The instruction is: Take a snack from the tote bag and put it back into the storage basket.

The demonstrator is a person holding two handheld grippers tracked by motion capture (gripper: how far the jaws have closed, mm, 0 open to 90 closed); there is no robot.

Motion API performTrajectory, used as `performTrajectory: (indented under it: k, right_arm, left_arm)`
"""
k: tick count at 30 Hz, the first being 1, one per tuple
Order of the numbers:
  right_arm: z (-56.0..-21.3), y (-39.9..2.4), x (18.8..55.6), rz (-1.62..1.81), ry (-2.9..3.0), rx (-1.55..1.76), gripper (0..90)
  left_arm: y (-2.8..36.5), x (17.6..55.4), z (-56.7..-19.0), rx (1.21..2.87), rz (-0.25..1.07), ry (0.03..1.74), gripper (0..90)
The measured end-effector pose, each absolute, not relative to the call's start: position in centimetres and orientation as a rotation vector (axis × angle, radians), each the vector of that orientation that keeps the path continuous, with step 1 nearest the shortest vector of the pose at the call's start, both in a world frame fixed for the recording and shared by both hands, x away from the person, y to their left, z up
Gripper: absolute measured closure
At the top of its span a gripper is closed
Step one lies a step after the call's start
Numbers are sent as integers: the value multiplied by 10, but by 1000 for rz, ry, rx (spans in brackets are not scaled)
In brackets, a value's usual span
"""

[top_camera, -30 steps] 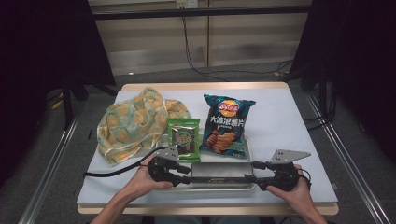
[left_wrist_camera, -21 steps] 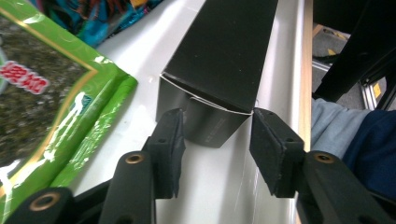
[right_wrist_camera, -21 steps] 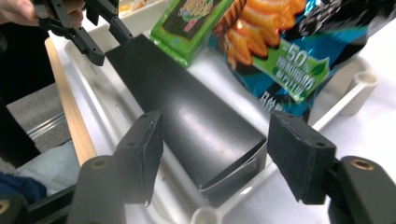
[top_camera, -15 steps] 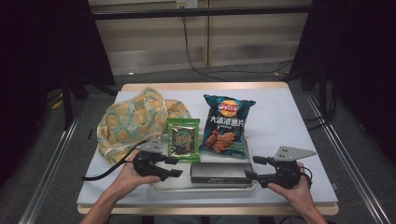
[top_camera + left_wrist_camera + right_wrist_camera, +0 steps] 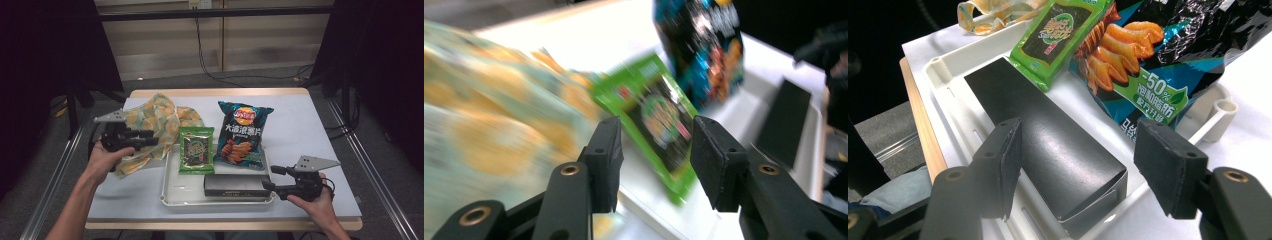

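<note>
Grey table (image 5: 310, 135), white tray (image 5: 172, 192), black box (image 5: 235, 186), right gripper (image 5: 274, 178) beside.

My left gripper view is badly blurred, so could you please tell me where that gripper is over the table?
Observer: The left gripper hangs above the patterned cloth bag, left of the white tray. Its jaws have just been closing, with nothing between them.
Operator: Thank you. What is the right gripper doing?
Observer: The right gripper is open at the right end of the black box, which lies in the tray. Its jaws have just been opening, and the pads are off the box.
Operator: Is that end of the box closed?
Observer: No, the right gripper view shows that end open and hollow.
</note>
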State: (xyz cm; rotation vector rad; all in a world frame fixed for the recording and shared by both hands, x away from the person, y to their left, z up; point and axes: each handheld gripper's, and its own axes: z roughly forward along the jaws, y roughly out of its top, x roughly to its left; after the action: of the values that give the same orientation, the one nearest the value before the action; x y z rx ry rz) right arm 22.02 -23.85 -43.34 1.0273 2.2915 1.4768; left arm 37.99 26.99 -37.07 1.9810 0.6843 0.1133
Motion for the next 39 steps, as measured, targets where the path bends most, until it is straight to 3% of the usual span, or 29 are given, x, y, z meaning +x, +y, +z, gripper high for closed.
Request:
performTrajectory:
  k: [11,18,23,31,39]
  right_arm:
    - [-433,-243,221,1489,2283,1032,360]
    - [-434,-244,222,1493,2285,1035,359]
    - [-435,-245,222,1496,2287,1044,359]
    - [-436,-246,221,1497,2293,1044,358]
    - [-435,-242,218,1497,2300,1025,357]
  left_arm:
    - [279,450,-371,1973,159,801,733]
    - [281,479,-361,1981,221,865,726]
    - [291,498,-382,1990,258,1020,737]
    - [282,476,-411,2220,194,889,661]
    - [281,445,-426,2378,192,805,662]
